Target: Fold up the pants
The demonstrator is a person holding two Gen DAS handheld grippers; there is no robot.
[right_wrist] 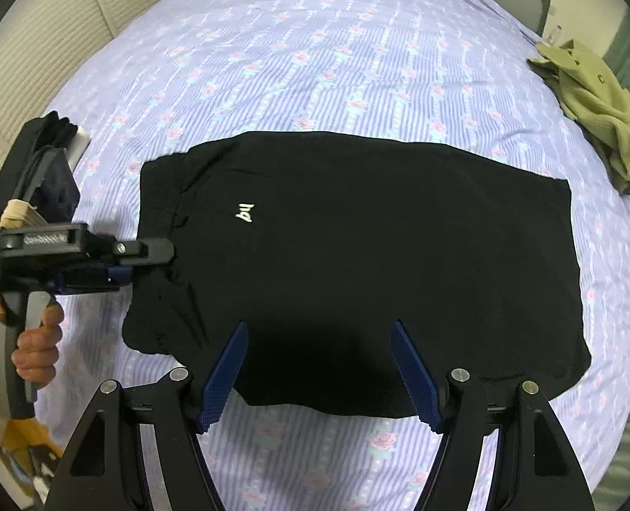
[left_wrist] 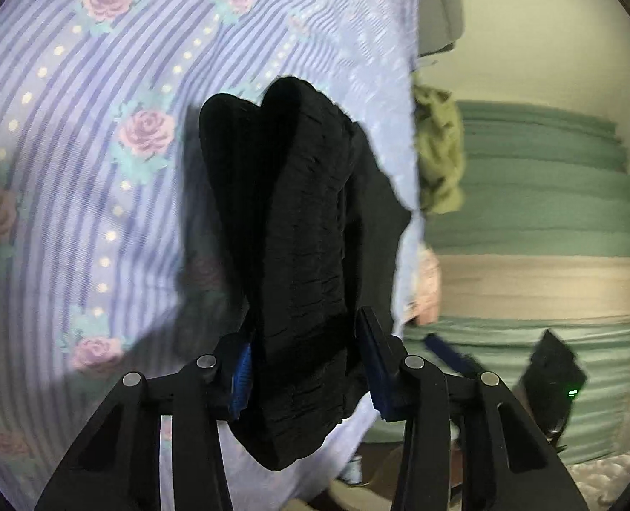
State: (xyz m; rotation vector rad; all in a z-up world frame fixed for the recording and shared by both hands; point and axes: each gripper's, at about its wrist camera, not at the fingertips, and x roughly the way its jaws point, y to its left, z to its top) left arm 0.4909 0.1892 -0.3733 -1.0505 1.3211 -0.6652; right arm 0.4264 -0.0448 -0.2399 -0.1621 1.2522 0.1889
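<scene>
Black pants [right_wrist: 357, 264] lie folded into a rough rectangle on the purple floral bedsheet [right_wrist: 315, 64], a small white logo on top. My left gripper [left_wrist: 304, 366] holds a bunched, ribbed black edge of the pants [left_wrist: 306, 255] between its blue pads, lifted off the sheet. In the right wrist view that gripper [right_wrist: 153, 255] reaches in from the left at the pants' left edge. My right gripper [right_wrist: 319, 362] is open and empty, its fingers wide apart just above the pants' near edge.
An olive green garment [right_wrist: 596, 106] lies crumpled at the bed's right edge, also in the left wrist view [left_wrist: 438, 153]. Green and beige bedding [left_wrist: 549, 213] is stacked beside the bed. A pale headboard [right_wrist: 25, 64] stands at the left.
</scene>
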